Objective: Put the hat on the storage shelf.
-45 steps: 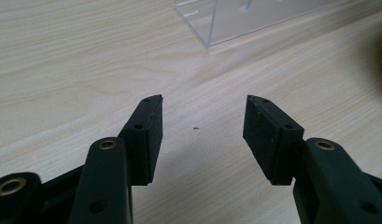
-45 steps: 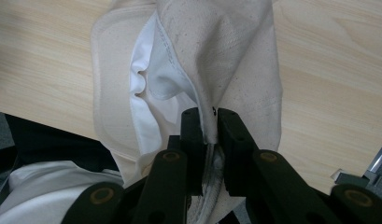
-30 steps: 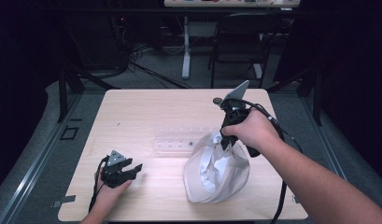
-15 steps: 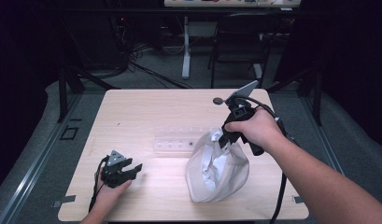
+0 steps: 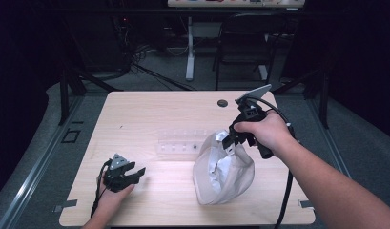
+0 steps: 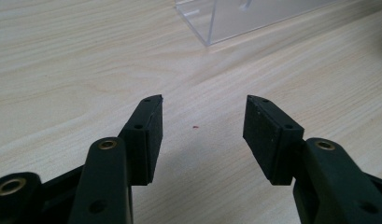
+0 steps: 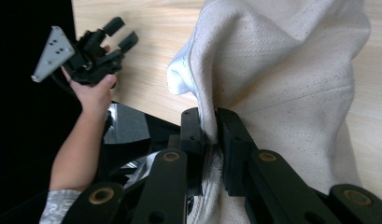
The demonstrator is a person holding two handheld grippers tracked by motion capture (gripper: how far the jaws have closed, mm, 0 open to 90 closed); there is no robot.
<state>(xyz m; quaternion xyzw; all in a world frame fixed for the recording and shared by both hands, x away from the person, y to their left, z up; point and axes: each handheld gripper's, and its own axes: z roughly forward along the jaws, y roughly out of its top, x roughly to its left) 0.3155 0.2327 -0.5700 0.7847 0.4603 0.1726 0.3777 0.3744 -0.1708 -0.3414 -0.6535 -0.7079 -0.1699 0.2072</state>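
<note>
The right gripper is clamped tight on the rim of the cloth bag, a fold of the off-white fabric pinched flat between its pads, and the bag hangs down from that one pinch, its bottom slumped on the counter toward the near right. So the bag's long axis runs from the gripper down toward the near edge, its mouth gaping to the left with a paler lining showing inside. Over on the near left, the left gripper sits low by the counter, jaws spread wide with nothing between them, its pads pointing toward the bag. That's the relation to watch: the bag's open mouth lies off to the right of the free gripper, well apart from it, with bare wood between. Just behind the gap lies a clear plastic tray, touching or nearly touching the bag's far-left side; I can't tell which.
</note>
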